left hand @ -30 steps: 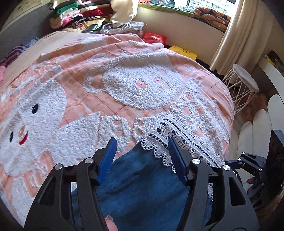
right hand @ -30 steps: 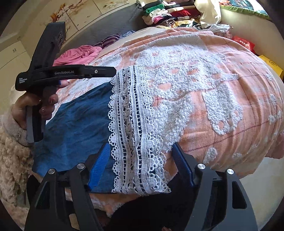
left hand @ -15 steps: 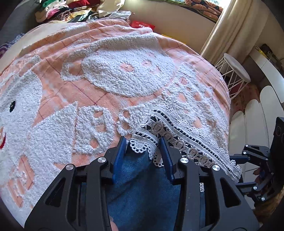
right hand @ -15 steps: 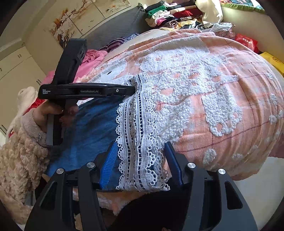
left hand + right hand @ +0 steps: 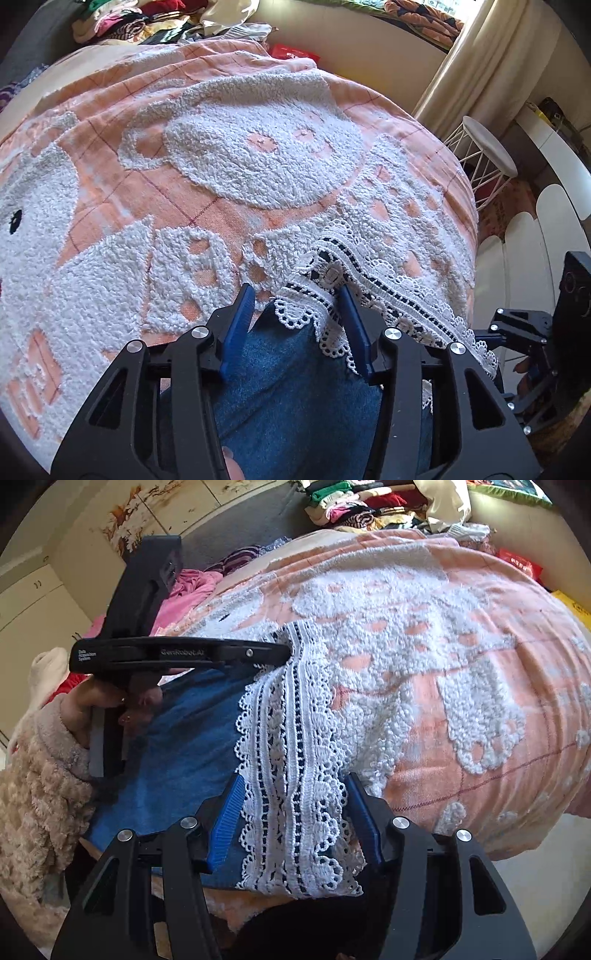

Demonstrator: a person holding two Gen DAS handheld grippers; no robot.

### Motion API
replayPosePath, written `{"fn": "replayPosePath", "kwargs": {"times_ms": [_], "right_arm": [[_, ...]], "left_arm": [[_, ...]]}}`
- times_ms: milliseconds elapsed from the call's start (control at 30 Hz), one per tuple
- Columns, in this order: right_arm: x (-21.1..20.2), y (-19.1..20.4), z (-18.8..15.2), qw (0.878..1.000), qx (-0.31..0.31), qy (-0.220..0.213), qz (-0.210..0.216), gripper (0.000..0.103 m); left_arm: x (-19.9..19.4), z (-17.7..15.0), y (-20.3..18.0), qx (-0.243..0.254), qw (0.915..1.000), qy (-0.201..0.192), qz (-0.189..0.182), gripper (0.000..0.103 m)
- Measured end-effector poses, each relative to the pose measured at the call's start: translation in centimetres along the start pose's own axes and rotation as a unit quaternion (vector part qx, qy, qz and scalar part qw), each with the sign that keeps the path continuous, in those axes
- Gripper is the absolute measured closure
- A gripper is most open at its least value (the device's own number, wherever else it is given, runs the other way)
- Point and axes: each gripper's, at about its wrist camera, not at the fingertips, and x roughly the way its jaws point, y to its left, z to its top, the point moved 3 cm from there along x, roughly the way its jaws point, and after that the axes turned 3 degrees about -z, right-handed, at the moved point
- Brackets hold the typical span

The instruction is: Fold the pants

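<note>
1. Pants [image 5: 177, 760] of blue denim with a white lace hem [image 5: 291, 775] lie flat at the near edge of the bed, on a peach blanket [image 5: 207, 206] with white tufted figures.

2. Farthest left in the right wrist view, the person's left hand [image 5: 107, 709], in a fluffy beige sleeve, grips the handle of its tool.

3. Next comes the left gripper [image 5: 295, 325], its blue fingers [image 5: 238, 325] spread on either side of the lace hem's corner, where denim meets lace. Nothing is pinched yet; the jaws look partly drawn in.

4. Along the hem to the right, the right gripper [image 5: 295, 819] straddles the other end of the lace band, its fingers likewise apart and not clamping.

5. Far right in the left wrist view stands a white wire stool [image 5: 484, 147] beside the bed.

6. Progress, as I judge it: both tools are placed at the hem corners, but no grasp is made. Pinching, lifting and carrying the hem over for the fold all remain.
</note>
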Motion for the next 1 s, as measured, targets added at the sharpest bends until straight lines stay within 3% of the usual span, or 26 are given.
{"fn": "replayPosePath", "kwargs": {"times_ms": [133,267,433,600,1000], "right_arm": [[-0.5,-0.2,-0.4,1.000,0.006,0.009,0.009,0.055],[-0.4,-0.2,-1.5,0.997,0.039,0.023,0.058,0.061],[-0.3,-1.2,-1.4,0.992,0.087,0.021,0.086,0.079],[-1.9,0.5,-1.1,0.995,0.067,0.002,0.080,0.081],[-4.1,8.0,0.9,0.997,-0.016,-0.015,0.079,0.081]], "left_arm": [[0.1,-0.1,-0.2,0.006,1.0000,-0.005,0.004,0.058],[0.3,-0.1,-0.3,0.001,1.0000,0.002,-0.003,0.059],[-0.1,-0.3,-0.8,-0.006,1.0000,0.006,0.001,0.079],[-1.2,-0.7,-0.7,-0.018,0.9998,-0.011,-0.004,0.088],[-8.6,-3.2,1.2,-0.064,0.9924,-0.097,-0.042,0.090]]}}
